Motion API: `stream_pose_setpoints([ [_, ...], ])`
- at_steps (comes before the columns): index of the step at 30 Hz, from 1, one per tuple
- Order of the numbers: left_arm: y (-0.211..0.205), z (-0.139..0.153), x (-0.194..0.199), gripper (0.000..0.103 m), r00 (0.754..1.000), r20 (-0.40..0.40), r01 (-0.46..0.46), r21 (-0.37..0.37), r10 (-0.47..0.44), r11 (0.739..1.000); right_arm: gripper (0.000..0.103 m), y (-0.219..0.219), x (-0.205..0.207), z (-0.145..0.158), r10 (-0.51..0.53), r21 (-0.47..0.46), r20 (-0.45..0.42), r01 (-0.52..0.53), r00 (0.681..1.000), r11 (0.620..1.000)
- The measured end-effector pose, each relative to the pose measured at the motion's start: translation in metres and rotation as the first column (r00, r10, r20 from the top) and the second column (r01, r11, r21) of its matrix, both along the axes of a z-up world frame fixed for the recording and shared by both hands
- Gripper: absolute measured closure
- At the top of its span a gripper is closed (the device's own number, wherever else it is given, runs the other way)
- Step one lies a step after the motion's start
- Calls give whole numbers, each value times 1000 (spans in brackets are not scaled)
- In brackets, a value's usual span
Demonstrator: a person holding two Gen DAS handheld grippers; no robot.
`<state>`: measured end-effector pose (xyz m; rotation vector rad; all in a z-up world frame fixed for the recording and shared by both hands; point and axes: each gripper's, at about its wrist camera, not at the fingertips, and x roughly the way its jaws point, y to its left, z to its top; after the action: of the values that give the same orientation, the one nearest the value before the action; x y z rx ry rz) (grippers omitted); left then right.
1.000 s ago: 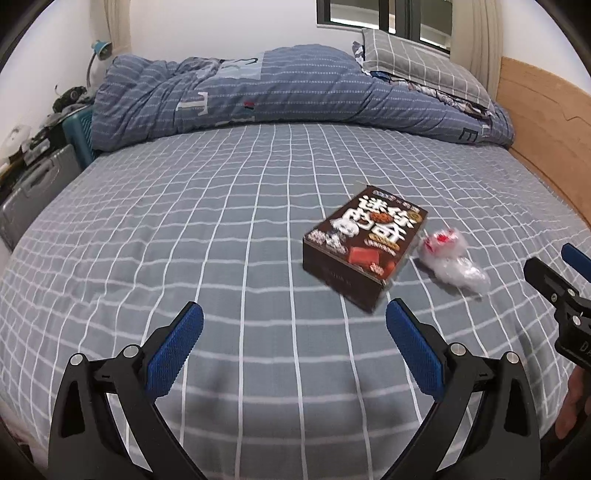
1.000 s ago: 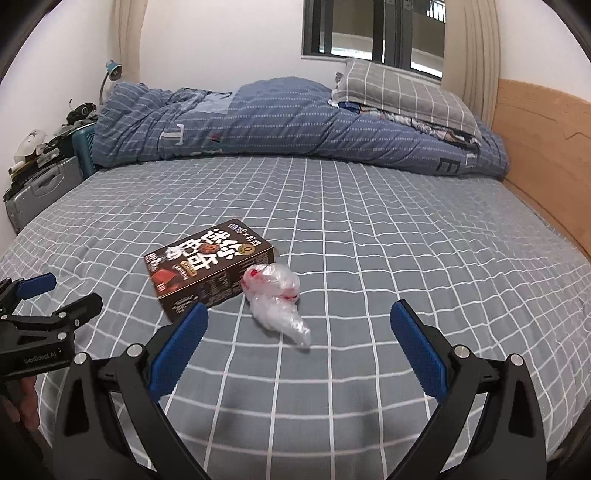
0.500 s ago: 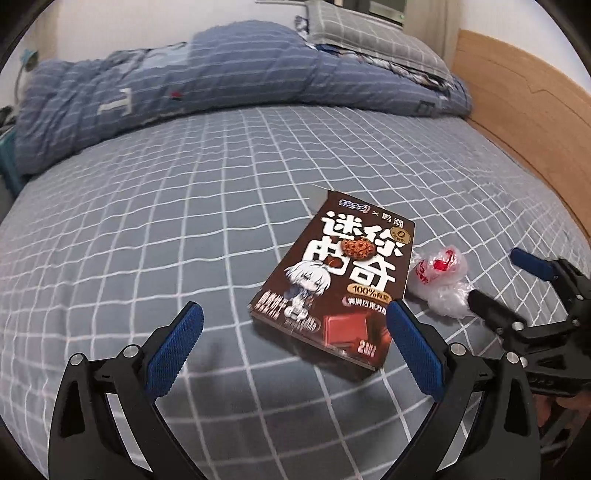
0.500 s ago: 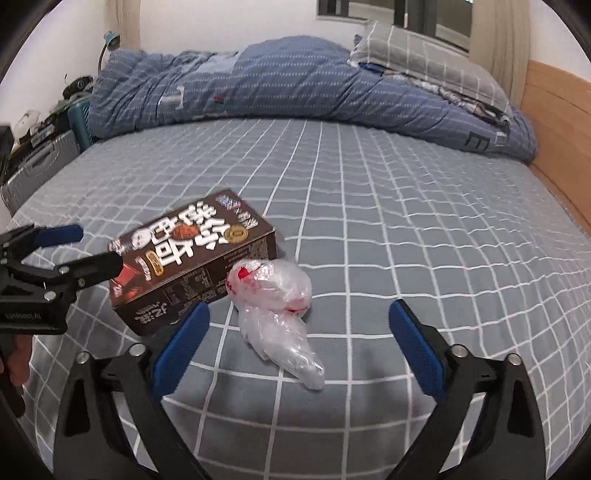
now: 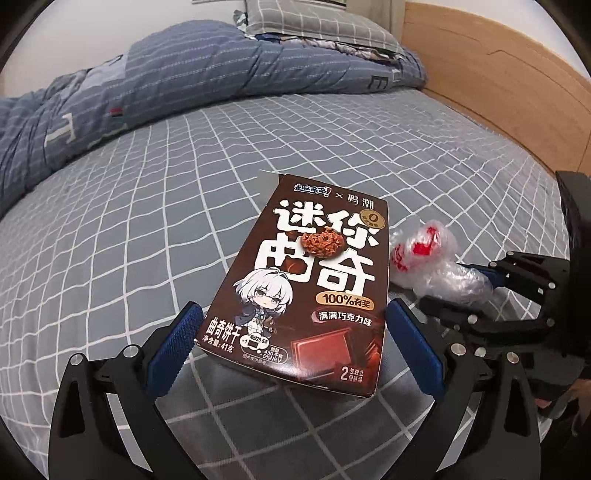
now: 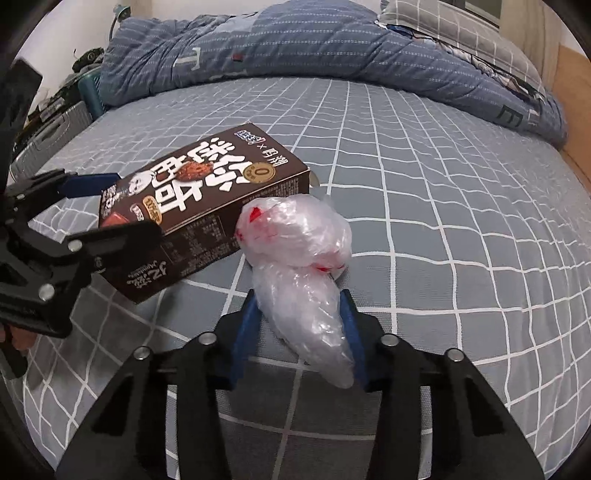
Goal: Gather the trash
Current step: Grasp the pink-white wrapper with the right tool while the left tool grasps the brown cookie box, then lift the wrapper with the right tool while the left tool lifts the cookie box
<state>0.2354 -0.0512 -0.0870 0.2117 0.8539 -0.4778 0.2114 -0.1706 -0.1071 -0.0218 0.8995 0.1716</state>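
A dark brown cookie box (image 5: 310, 288) lies on the grey checked bed, its near end between the two pads of my open left gripper (image 5: 291, 343). The box also shows in the right wrist view (image 6: 192, 199). A crumpled clear plastic bag with red print (image 6: 303, 273) lies right of the box and touches it. My right gripper (image 6: 299, 339) has closed in on the bag's near end, its blue pads against both sides. In the left wrist view the bag (image 5: 428, 258) and the right gripper (image 5: 461, 291) sit at the right.
A rumpled blue duvet (image 6: 295, 48) and a grey checked pillow (image 5: 317, 22) lie at the head of the bed. A wooden bed frame (image 5: 498, 81) runs along the right. Cases and clutter (image 6: 48, 118) stand off the bed's left edge.
Both grippers have moved forward and down. The left one now straddles the box's near end. The right one has narrowed from wide open onto the plastic bag.
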Motion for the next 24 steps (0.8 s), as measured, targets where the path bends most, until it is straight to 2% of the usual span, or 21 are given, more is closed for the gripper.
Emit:
stream_pose_setpoints([
  [5,-1,0,0,5,1000,9,15,15,-15,1000,66,-10,1,4,-24,35,6,24,1000,999],
  [9,3,-6,3,5,1000,-8,22,-23,-22,1000,66,-8,0,5,-16,26,8,15,1000,1000],
  [12,-1,-5,1,6,999,-1,41,-7,-41,999,66,-7,1,5,-12,24,8,11,1000,1000],
  [15,-5,-2,0,6,997,-28,67,-34,-68,997,66,-8,1,5,-11,27,6,11,1000,1000],
  [19,-12,-14,1,6,999,-24,46,30,-46,998,66,-8,1,5,-12,28,7,12,1000,1000],
  [24,-16,-20,2,9,1000,-10,24,33,-24,999,66,-9,1,5,-14,28,9,13,1000,1000],
])
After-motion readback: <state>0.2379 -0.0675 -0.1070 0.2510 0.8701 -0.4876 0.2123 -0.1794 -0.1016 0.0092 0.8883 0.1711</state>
